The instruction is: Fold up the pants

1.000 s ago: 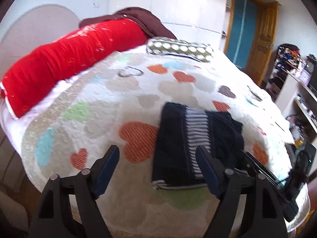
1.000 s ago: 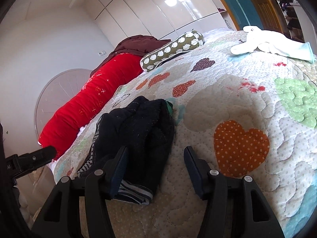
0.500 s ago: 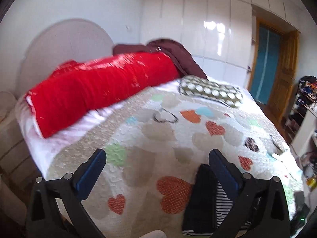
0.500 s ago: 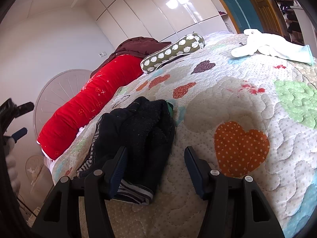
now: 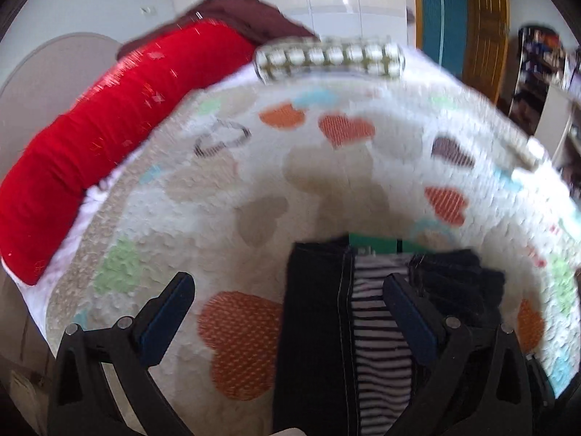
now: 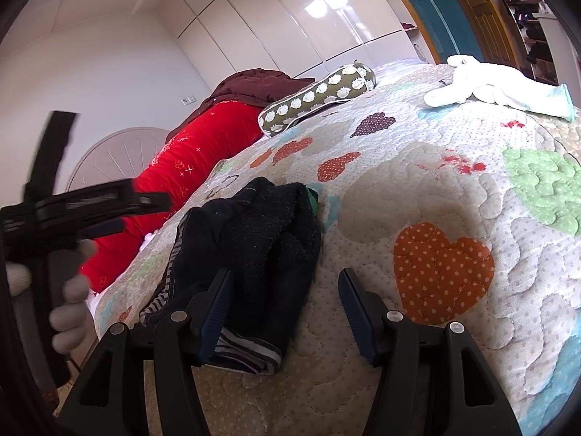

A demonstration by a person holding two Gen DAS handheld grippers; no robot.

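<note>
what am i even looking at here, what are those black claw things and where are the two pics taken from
Each picture comes from a fisheye camera fixed on a hand-held clamp tool; a person holds one in each hand. The black prongs with blue pads are its two fingers. The left gripper is wide open, above dark pants with a striped lining, lying partly folded on a heart-patterned quilt. The right gripper is open too, low beside the same pants and holding nothing. A red bolster and white clothing also lie on the bed.
</note>
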